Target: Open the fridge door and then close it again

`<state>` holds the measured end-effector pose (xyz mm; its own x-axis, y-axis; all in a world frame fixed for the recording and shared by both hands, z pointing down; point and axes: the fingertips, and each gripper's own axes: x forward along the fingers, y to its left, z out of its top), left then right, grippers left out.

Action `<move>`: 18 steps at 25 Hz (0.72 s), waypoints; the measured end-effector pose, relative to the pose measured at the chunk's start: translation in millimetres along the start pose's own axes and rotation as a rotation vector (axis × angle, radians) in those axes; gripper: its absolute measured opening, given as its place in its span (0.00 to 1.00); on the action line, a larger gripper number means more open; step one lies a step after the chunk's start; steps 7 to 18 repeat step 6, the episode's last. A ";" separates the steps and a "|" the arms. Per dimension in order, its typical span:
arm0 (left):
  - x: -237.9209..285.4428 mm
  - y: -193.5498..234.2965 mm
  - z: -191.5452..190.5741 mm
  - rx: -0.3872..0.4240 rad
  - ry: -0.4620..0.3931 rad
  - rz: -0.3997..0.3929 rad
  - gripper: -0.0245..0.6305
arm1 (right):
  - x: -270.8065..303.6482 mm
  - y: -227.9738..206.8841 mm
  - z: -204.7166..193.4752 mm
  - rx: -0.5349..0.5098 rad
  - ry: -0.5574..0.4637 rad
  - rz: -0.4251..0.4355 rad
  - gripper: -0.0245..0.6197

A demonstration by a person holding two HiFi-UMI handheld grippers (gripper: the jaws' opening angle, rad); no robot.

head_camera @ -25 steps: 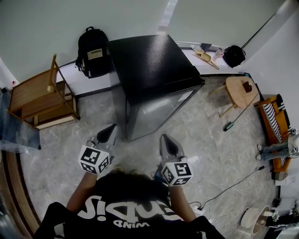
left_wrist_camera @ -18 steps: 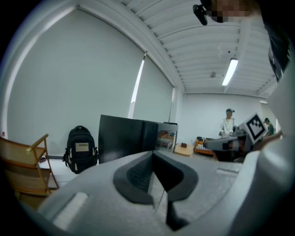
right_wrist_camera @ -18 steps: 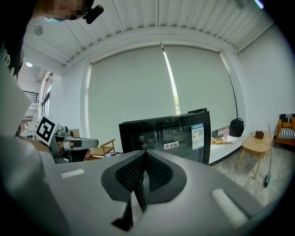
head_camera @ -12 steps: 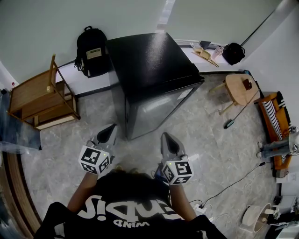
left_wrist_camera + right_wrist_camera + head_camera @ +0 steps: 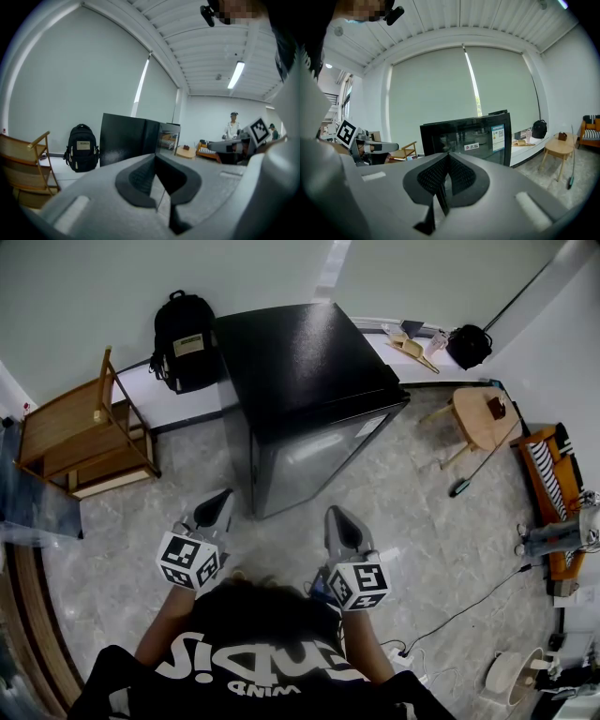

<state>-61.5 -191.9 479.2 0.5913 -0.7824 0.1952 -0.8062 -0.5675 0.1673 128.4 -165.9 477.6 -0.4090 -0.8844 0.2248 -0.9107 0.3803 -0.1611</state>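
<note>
**A:** How do the jaws stand?

**B:** Closed on both sides, with nothing between them. The left gripper (image 5: pixel 224 496) has its pads pressed together at the tip, and so does the right gripper (image 5: pixel 335 513). They are held side by side in front of the person's dark shirt (image 5: pixel 253 652), pointing roughly level over the grey stone floor (image 5: pixel 394 512).

**A:** And the fridge (image 5: pixel 300 362)?

**B:** It is a low black cabinet straight ahead of both grippers, with a stretch of bare floor between it and their tips. Neither gripper touches it. Its glass door (image 5: pixel 314 457) lies flush and shut. The door faces the right gripper more squarely, while the left gripper looks at the dark side wall and the door's edge.

**A:** What lies around it?

**B:** Out to the left of the left gripper is a wooden chair (image 5: pixel 80 432). Beyond that gripper, past the fridge's left side, a black backpack (image 5: pixel 185 341) stands against the wall. Ahead and to the right of the right gripper is a round wooden stool (image 5: pixel 480 420). Farther on, a black bag (image 5: pixel 469 351) sits by the wall. At the far right is a bench (image 5: pixel 548 479) with a striped cushion.
</note>
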 end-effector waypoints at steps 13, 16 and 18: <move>0.9 2.9 -4.8 -0.006 0.010 0.004 0.04 | 1.5 -1.0 -1.1 0.000 -0.001 0.002 0.03; 0.9 2.9 -4.8 -0.006 0.010 0.004 0.04 | 1.5 -1.0 -1.1 0.000 -0.001 0.002 0.03; 0.9 2.9 -4.8 -0.006 0.010 0.004 0.04 | 1.5 -1.0 -1.1 0.000 -0.001 0.002 0.03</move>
